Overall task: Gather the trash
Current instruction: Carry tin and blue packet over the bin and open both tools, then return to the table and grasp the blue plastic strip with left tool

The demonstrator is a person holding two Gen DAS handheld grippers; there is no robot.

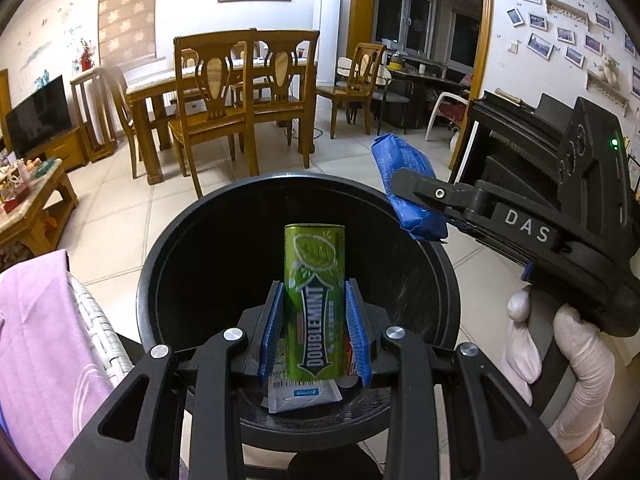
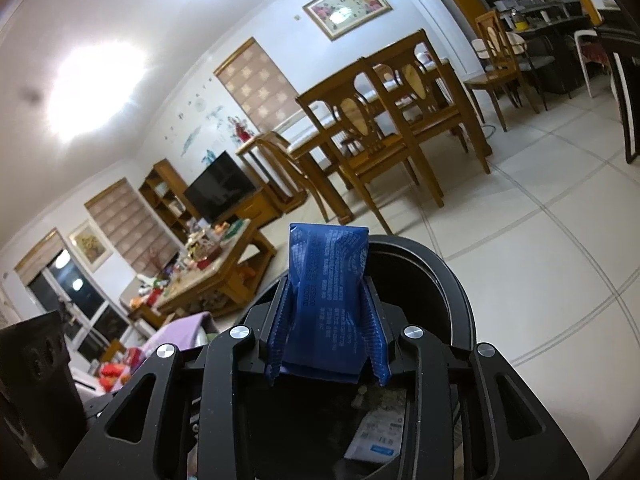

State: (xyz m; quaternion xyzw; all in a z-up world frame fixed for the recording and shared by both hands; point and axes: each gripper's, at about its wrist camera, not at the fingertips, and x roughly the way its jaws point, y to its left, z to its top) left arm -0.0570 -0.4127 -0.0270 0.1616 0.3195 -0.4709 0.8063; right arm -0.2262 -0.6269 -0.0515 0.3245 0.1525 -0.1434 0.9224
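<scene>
Fingers of the left gripper (image 1: 314, 332) clamp a green DOUBLEMINT pack (image 1: 315, 304) over the black bin (image 1: 168, 256). Right gripper (image 2: 328, 328) pinches a blue packet (image 2: 328, 280) above the bin's rim. A white wrapper (image 1: 304, 394) lies inside. Purple cloth (image 1: 44, 352) lies beside the bin, and wooden chairs (image 1: 224, 100) stand beyond it.

Both feeds come to me under warm indoor light, evenly bright; in the right wrist view a ceiling lamp (image 2: 96, 88) blows out to a white glare with a haze spreading over the ceiling around it; a dark smudge sits on that lens at upper left; the windows (image 1: 428, 20) in the left wrist view are black; the fisheye bends walls and floor tiles hard toward the dark corners; the bin's interior (image 1: 224, 264) reads nearly black, little detail; near objects look sharp, the far room slightly soft.
</scene>
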